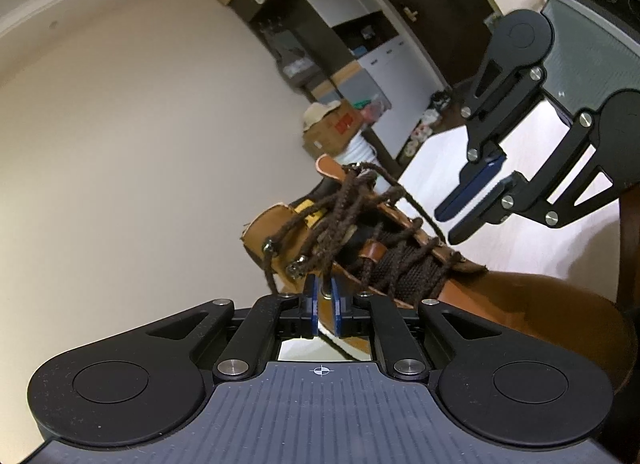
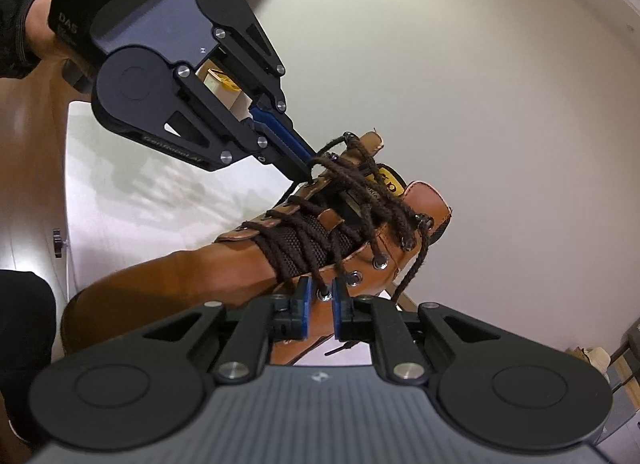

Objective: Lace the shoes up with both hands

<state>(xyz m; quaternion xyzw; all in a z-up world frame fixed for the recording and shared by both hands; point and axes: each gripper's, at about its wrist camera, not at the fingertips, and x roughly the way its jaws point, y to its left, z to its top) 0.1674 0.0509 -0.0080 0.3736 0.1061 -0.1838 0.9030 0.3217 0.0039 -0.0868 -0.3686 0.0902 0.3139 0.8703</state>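
- Blue pads line both tools; the left tool [image 1: 325, 306] has its jaws a little apart, close against the side of the boot [image 1: 360, 248], and I see no lace pressed between them.
- Its pads stand just below a metal eyelet [image 1: 295, 267], with a lace strand passing near the gap; whether the strand lies inside the gap I cannot tell.
- On the other side, the right tool [image 2: 320, 306] is also slightly spread, and an eyelet of the boot sits in the gap, not pinched.
- From the left wrist view, the right tool shows a clear gap between its long blue fingers [image 1: 468, 192], and nothing is held there.
- Brown leather boot stands on the white table [image 2: 120, 192], toe toward the person, with the dark brown lace [image 2: 360, 192] crossed over the tongue and loose, tangled loops near the top.
- My judgement: both tools have no hold on the lace, so the top crossings can slacken.
- What could go wrong: a tool may close on the eyelet or on the leather edge instead of the lace, because the strands lie so near the metal.
- Also, a pull on one loose loop could draw the wrong strand and tighten the tangle, or tip the boot, since nothing holds it down.
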